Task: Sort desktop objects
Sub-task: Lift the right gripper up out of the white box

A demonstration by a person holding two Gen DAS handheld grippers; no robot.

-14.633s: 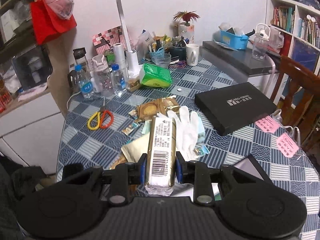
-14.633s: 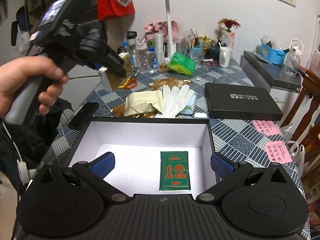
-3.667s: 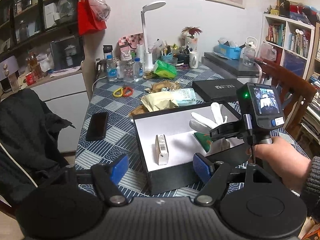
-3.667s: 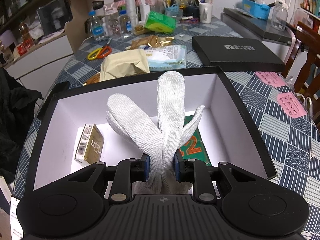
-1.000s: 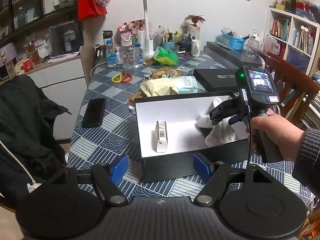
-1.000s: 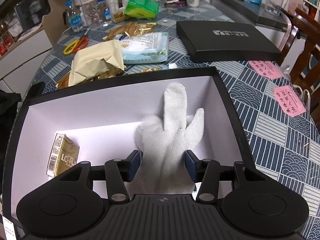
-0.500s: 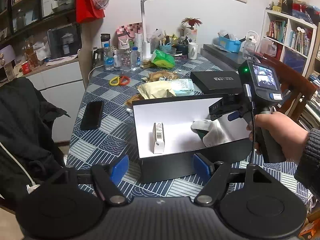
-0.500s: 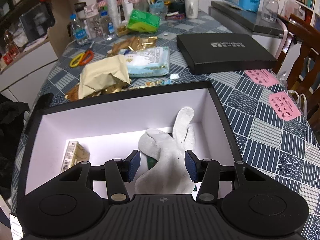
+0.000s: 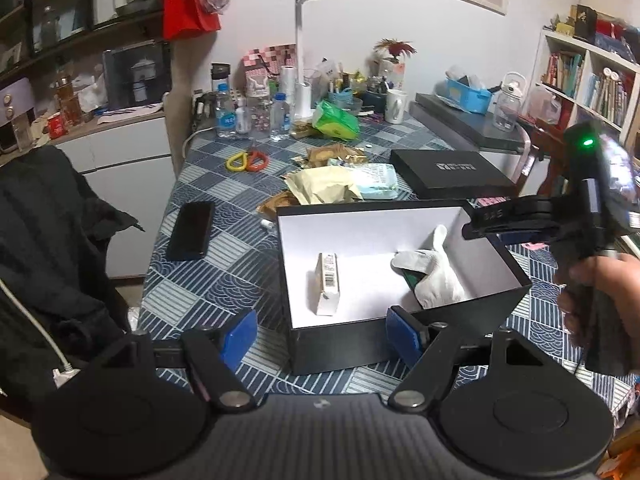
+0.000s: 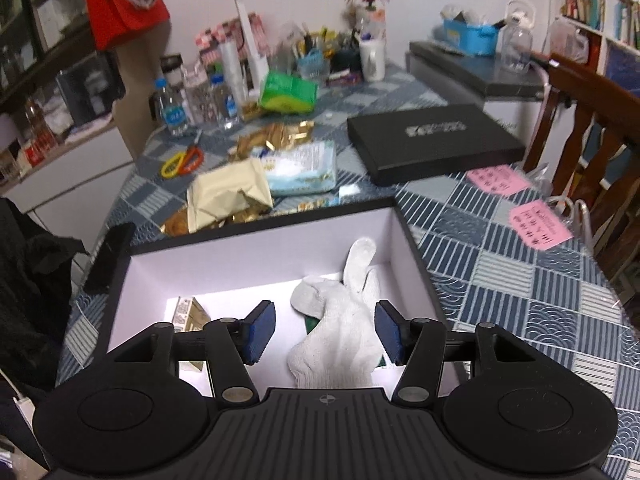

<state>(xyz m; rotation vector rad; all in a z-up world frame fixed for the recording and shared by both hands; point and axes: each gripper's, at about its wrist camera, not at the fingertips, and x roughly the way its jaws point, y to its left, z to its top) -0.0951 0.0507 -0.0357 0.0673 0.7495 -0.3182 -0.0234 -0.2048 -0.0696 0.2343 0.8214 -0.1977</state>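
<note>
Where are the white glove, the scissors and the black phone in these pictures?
white glove (image 10: 340,332), right wrist view, on its palm.
scissors (image 9: 246,160), left wrist view, on its handles.
black phone (image 9: 191,230), left wrist view, on the middle of its screen.

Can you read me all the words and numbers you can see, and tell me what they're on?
Nothing here reads clearly.
Black lid: a white logo, letters too small.
Small carton in the open box: a barcode, digits too small.
Pink notes: handwriting, too blurred.
Water bottle and tissue pack: print unreadable.
</note>
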